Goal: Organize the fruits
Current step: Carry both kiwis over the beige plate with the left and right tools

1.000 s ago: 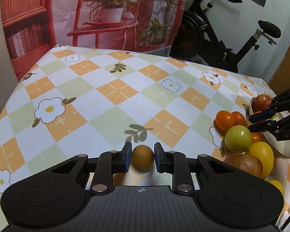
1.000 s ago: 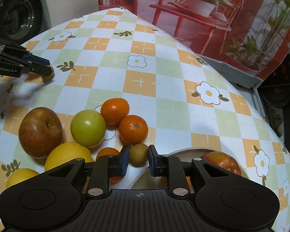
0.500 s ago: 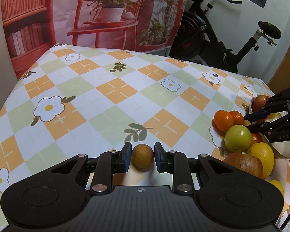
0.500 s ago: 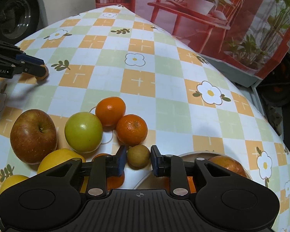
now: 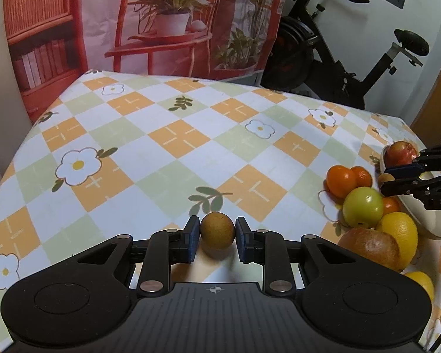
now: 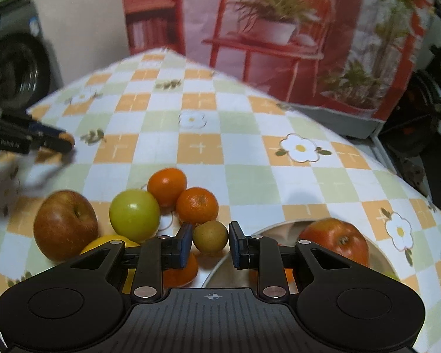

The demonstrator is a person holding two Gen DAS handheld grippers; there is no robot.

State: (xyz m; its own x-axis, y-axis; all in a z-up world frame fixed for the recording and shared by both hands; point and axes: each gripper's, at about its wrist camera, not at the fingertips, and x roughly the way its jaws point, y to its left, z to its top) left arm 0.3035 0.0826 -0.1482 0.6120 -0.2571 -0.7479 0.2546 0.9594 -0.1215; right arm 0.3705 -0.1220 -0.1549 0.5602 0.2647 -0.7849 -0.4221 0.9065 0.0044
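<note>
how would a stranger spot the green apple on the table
Find the white bowl at the checkered tablecloth's edge, then the fruit pile beside it. The green apple sits between the red apple and two oranges, the only green fruit there.

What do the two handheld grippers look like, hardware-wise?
Both match. The left gripper and right gripper have matte black ribbed bodies, two round black discs, silver pivot screws, a small crosshair mark at centre, black linkage fingers and blue pads. White lettering runs along the side. No sleeves show.
</note>
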